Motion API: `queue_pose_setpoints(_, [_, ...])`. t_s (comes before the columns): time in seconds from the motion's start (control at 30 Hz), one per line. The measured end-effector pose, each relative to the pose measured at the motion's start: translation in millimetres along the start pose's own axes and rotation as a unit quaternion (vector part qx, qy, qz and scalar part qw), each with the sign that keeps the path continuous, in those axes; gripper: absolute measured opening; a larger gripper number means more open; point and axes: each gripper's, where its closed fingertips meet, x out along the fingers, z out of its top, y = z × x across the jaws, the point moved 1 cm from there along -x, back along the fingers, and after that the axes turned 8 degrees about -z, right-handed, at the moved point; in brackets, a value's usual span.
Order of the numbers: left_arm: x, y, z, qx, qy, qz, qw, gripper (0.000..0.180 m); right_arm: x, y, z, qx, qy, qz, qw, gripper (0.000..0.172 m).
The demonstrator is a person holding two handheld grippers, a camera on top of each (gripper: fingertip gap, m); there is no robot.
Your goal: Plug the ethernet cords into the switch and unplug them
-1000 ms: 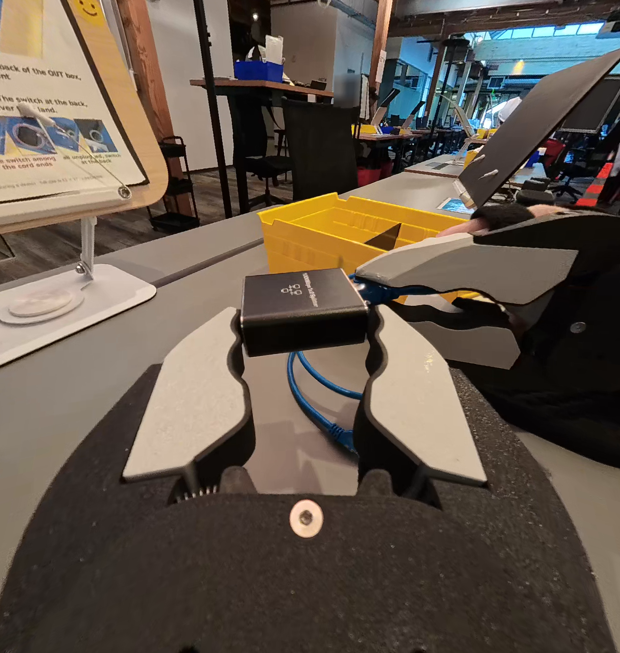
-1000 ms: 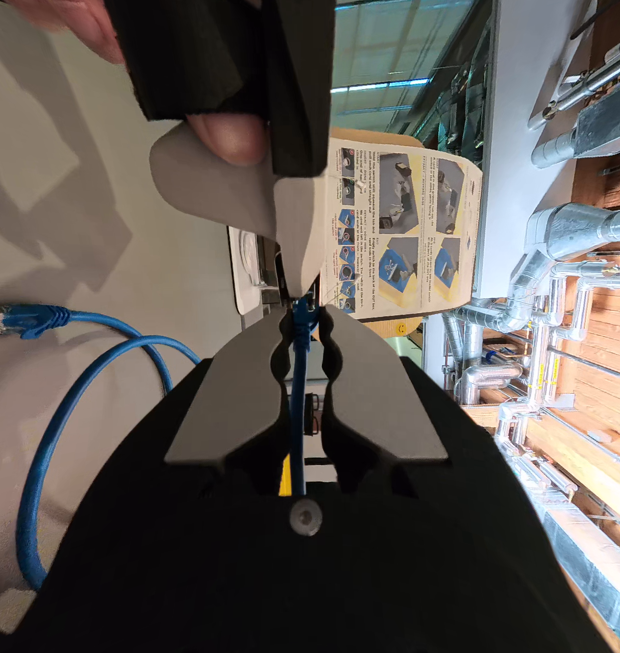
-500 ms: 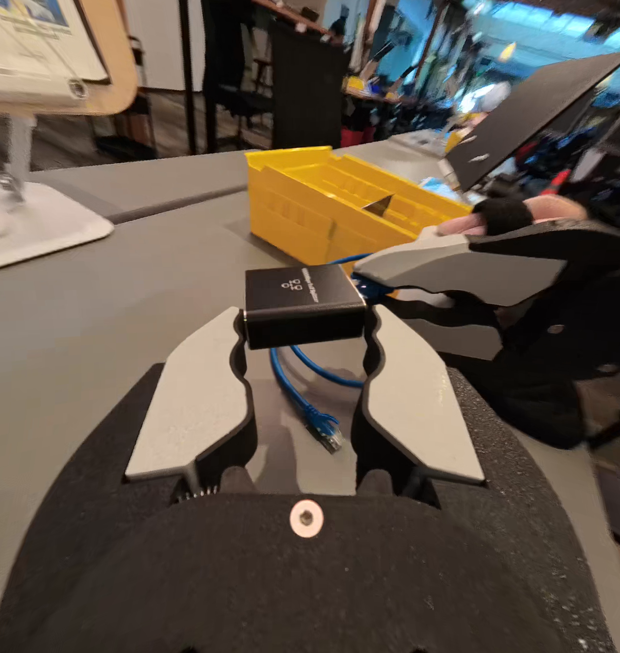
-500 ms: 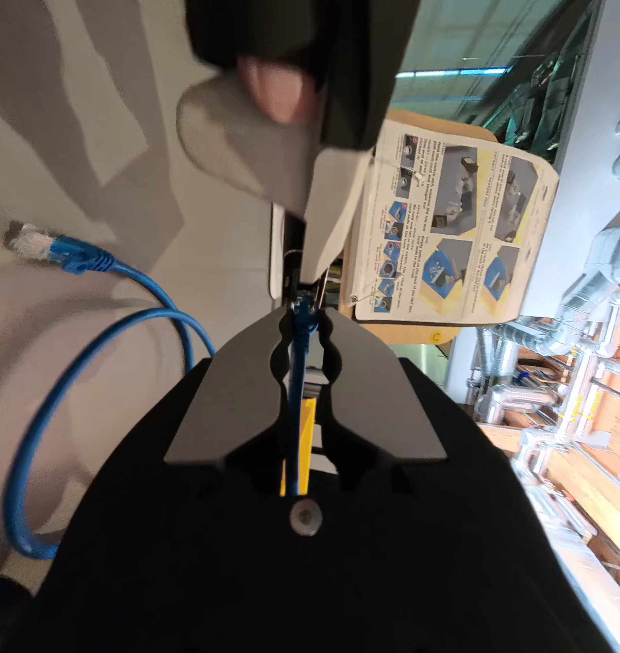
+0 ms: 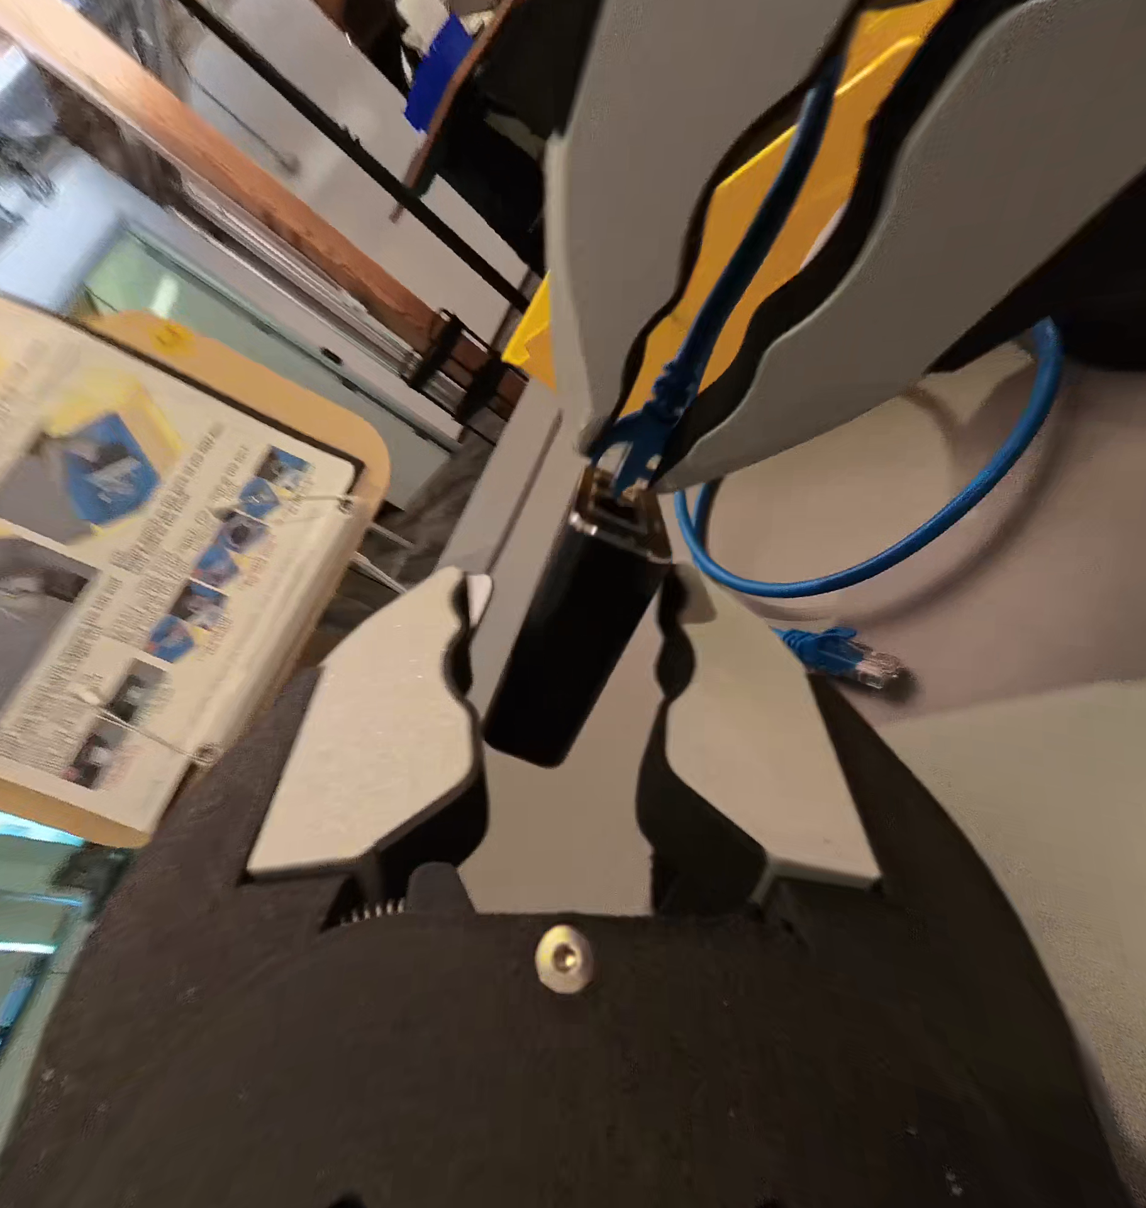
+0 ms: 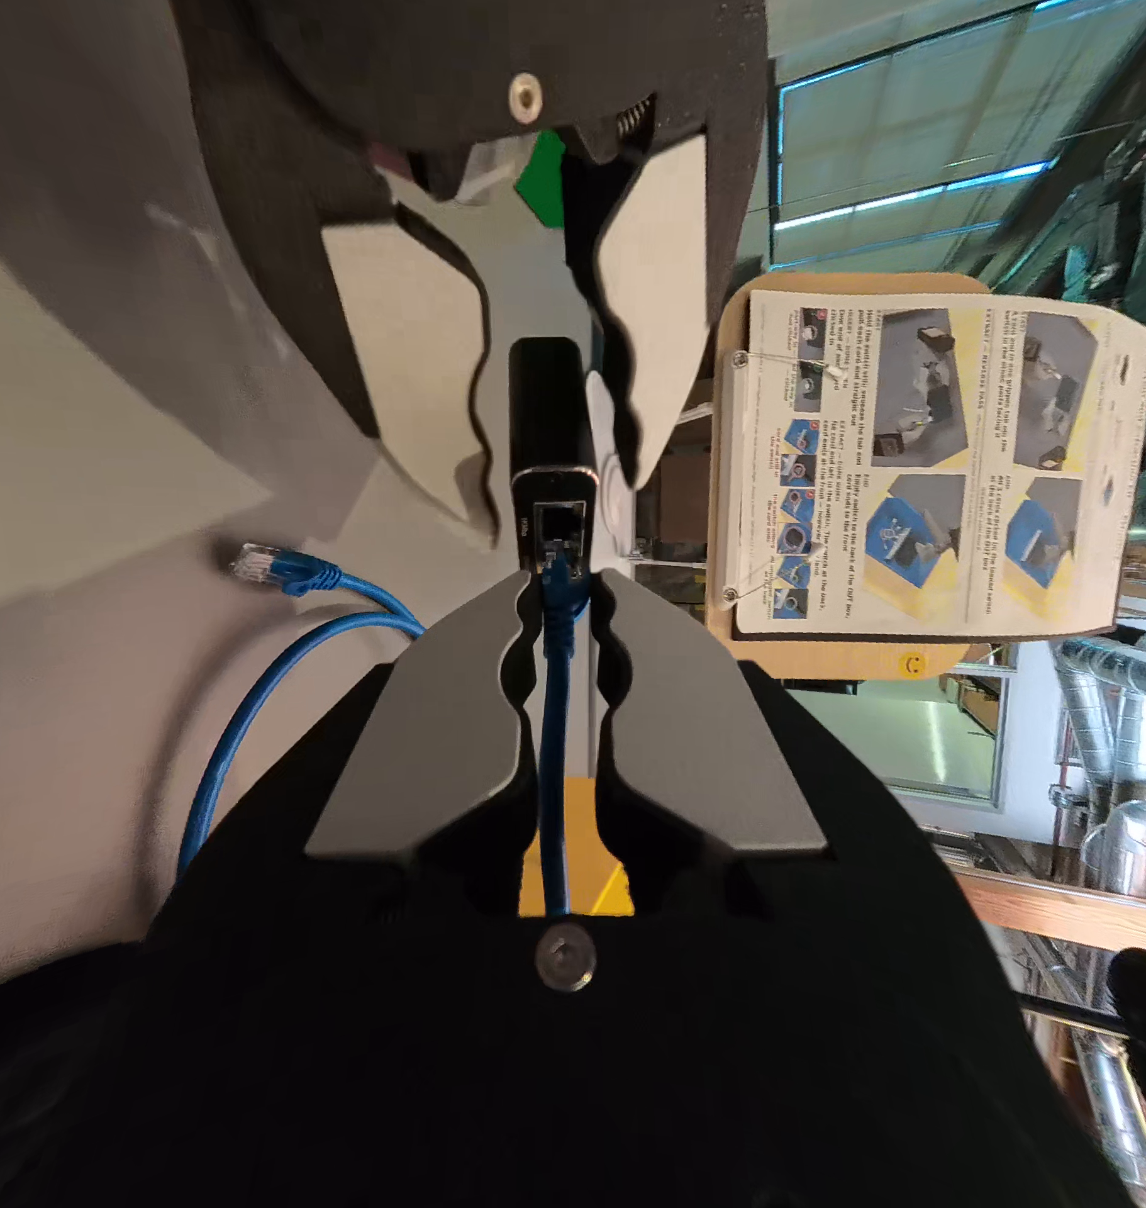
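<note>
Here the right gripper (image 6: 560, 578) is pinching the blue ethernet cord (image 6: 555, 706) by its plug at the black switch (image 6: 547, 418). The left gripper (image 5: 573, 588) is apparently standing wide around the switch, though blur is hiding any contact.

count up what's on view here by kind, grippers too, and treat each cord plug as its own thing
black switch: 1
blue cord plugs: 2, one at the switch port, one loose on the table
yellow bin: 1
instruction board: 1
grippers: 2, left gripper and right gripper
total: 7
</note>
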Motion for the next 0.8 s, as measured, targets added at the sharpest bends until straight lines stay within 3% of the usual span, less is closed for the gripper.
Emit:
queue_pose_setpoints(0.1, [-2.6, -0.3, 2.1, 0.091, 0.018, 0.035, 0.995, 0.029, 0.5, -1.3, 6.3, -0.011, -0.002, -0.005, 1.0, 0.014])
queue_pose_setpoints(0.23, [1.3, 7.6, -7.4, 0.133, 0.066, 0.073, 0.986, 0.04, -0.1, 1.0, 20.2, 0.018, -0.013, 0.017, 1.0, 0.014])
queue_pose_setpoints(0.33, [-0.3, 7.8, -7.0, 0.125, 0.063, 0.06, 0.988, 0.027, 0.0, -3.7, 23.7, 0.015, -0.024, 0.014, 1.0, 0.019])
queue_pose_setpoints(0.47, [-5.3, 11.8, -2.8, 0.14, 0.063, 0.077, 0.985, 0.027, -8.4, -6.3, 35.8, 0.09, -0.064, 0.067, 0.992, 0.025])
queue_pose_setpoints(0.57, [-7.4, 16.8, -3.5, 0.125, 0.062, 0.084, 0.987, 0.027, -14.6, -23.7, 34.5, 0.131, -0.076, 0.062, 0.987, 0.028])
queue_pose_setpoints(0.7, [-11.0, 24.7, -11.7, 0.083, 0.066, 0.083, 0.991, 0.027, -34.1, -56.1, 39.5, 0.214, -0.148, 0.048, 0.964, 0.036])
queue_pose_setpoints(0.8, [-13.4, 29.9, -15.4, 0.073, 0.067, 0.087, 0.991, 0.027, -53.5, -81.3, 41.1, 0.23, -0.213, 0.021, 0.949, 0.031])
